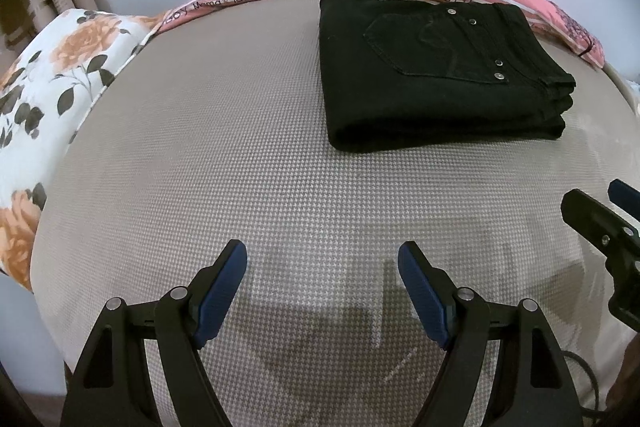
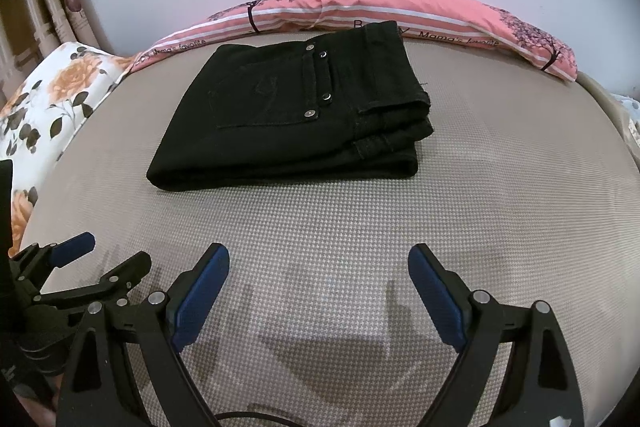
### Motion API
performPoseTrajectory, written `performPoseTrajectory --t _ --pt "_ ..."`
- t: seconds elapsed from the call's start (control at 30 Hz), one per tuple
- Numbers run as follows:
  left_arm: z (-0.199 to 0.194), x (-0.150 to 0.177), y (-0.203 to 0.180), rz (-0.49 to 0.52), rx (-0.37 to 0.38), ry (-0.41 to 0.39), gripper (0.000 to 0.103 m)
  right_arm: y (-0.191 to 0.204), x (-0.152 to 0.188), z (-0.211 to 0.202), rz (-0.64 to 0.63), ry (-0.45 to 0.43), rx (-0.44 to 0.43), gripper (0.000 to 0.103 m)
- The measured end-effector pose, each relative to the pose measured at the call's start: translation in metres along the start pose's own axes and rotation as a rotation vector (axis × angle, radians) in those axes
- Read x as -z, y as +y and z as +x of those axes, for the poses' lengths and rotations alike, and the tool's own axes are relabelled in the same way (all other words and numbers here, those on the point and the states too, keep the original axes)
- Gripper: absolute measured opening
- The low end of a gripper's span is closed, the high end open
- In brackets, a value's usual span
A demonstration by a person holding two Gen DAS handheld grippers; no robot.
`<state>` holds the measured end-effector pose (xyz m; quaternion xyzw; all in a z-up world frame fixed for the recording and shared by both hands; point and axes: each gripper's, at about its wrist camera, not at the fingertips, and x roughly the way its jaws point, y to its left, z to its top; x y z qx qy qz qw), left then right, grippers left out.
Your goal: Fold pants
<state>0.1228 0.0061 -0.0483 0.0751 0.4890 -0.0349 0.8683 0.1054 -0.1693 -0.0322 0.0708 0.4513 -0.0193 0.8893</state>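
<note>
Black pants lie folded in a compact stack on the beige mat, back pocket with metal studs facing up; they also show in the right wrist view. My left gripper is open and empty, hovering over the mat well short of the pants. My right gripper is open and empty, also short of the pants. The right gripper's fingers show at the right edge of the left wrist view. The left gripper shows at the left of the right wrist view.
A beige textured mat covers the bed. A pink striped pillow lies along the far edge by the wall. A white floral pillow lies at the left. A black cable runs near the bottom.
</note>
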Motion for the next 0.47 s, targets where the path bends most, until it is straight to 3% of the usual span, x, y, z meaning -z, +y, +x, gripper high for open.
performPoseTrajectory --t 0.47 --pt "0.0013 -0.001 -0.001 0.007 0.011 0.008 0.078 -0.002 -0.0011 0.0022 0.007 0.008 -0.011 0.089"
